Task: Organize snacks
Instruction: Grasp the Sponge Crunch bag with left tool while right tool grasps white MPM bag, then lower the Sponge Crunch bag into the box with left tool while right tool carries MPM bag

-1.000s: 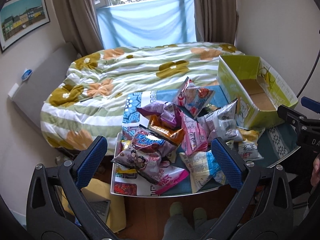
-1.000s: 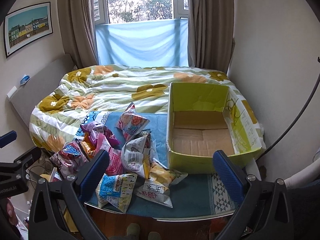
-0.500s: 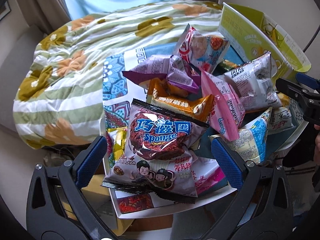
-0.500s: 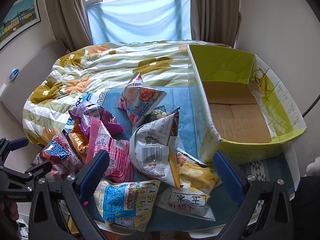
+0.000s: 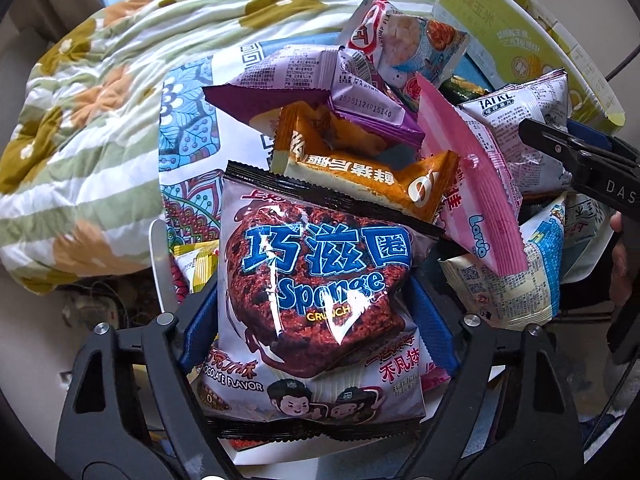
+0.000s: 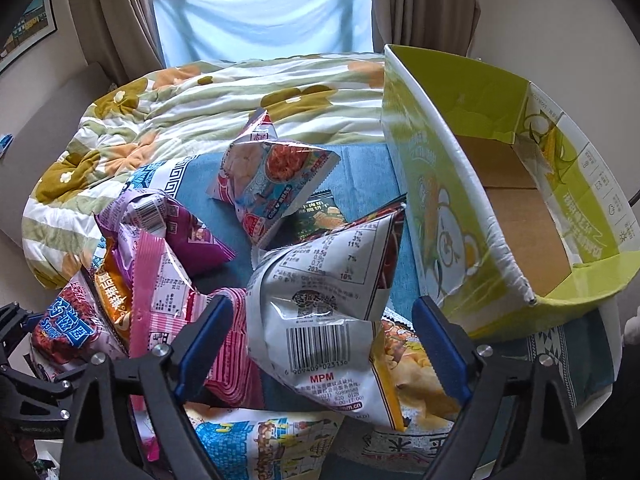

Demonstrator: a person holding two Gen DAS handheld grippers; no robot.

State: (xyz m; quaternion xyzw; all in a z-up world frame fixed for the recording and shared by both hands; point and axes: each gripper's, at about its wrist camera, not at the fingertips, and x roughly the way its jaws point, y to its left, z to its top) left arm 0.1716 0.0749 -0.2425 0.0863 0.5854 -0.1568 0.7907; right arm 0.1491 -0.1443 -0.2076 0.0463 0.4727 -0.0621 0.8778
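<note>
A heap of snack bags lies on a small table. My left gripper [image 5: 316, 328] points steeply down and its jaws are closing. Its blue pads touch both sides of the brown and purple Sponge Crunch bag [image 5: 320, 280], which sits at the near left of the heap [image 6: 68, 328]. My right gripper [image 6: 322, 340] is also closing, and a white bag with a barcode [image 6: 320, 300] stands between its pads with gaps on both sides. An open green cardboard box [image 6: 420, 184] stands to the right, with only bare cardboard showing inside.
Pink [image 6: 160, 280], purple [image 6: 188, 232], orange [image 5: 360, 168], shrimp-print [image 6: 272, 176], blue-and-white [image 6: 260, 440] and yellow chip [image 6: 412, 368] bags crowd the blue tablecloth [image 6: 360, 176]. A flowered quilt [image 6: 200, 112] covers the bed behind. The table's white edge [image 5: 160, 264] is near my left gripper.
Both grippers have come down and forward onto the heap, and their jaws have narrowed. The left now straddles the Sponge Crunch bag and the right straddles the white barcode bag.
</note>
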